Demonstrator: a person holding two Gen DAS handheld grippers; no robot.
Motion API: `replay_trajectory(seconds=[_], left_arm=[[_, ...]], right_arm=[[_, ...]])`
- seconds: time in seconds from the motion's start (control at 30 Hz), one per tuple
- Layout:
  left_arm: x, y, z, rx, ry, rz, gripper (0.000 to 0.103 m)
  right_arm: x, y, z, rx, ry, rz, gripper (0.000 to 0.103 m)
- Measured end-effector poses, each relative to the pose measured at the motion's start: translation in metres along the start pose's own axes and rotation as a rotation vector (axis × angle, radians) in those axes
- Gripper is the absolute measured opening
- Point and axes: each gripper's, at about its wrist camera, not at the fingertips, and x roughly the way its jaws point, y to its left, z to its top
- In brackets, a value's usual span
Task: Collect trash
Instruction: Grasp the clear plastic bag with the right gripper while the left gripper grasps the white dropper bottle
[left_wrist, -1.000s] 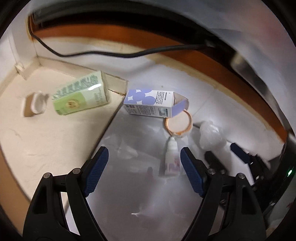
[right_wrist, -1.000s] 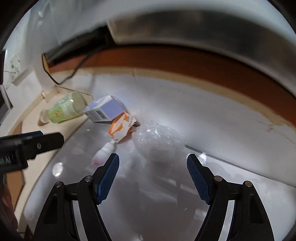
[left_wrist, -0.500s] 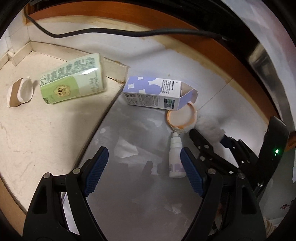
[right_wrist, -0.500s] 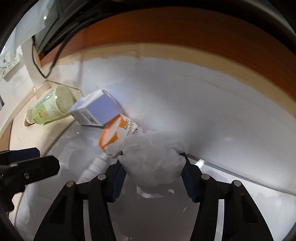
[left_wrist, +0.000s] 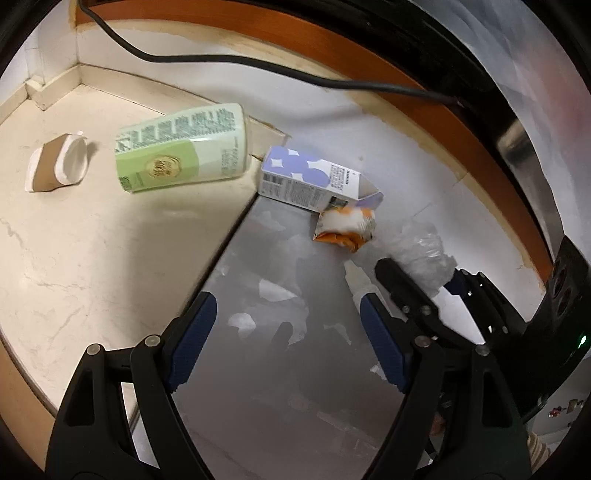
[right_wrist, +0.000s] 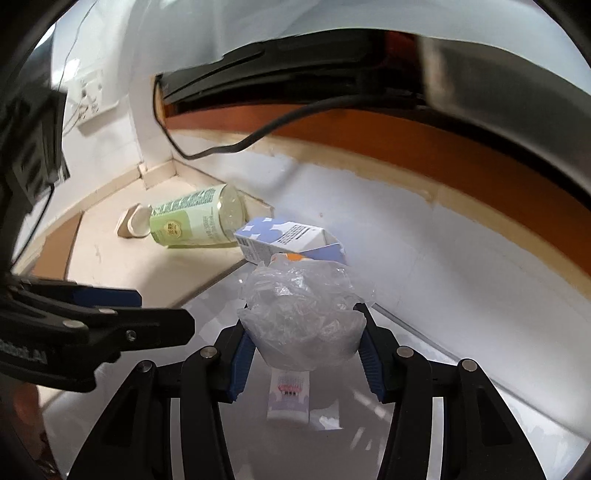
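Here, right tool (right_wrist: 301, 350) closing on one plastic wad (right_wrist: 301, 317); left tool (left_wrist: 284, 336) wide, empty.

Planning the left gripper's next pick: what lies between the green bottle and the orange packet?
The purple carton, lying on its side between the green bottle and orange packet; the left wrist view shows it.
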Motion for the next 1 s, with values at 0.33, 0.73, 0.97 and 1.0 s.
replay_trajectory(seconds=[0.33,0.73,0.97,1.0], left_arm=[[0.027,-0.034,-0.011,0.068,0.060,-0.040,0.078],[0.062,-0.065,-0.005,0.024,0.095,0.054,0.054],[0.048,-0.071,-0.025,0.075,0.076,0.104,0.021],[0.042,-0.071,-0.030,0.081,0.071,0.099,0.021]], right_arm=[[-0.036,-0.057,-0.021,0.131,0.036,-0.087,0.051],[-0.046,-0.085,-0.048,0.190,0.068,-0.129,0.050],[-0.059,-0.083,-0.053,0.194,0.069,-0.117,0.050],[-0.062,-0.082,-0.054,0.196,0.071,-0.114,0.050]])
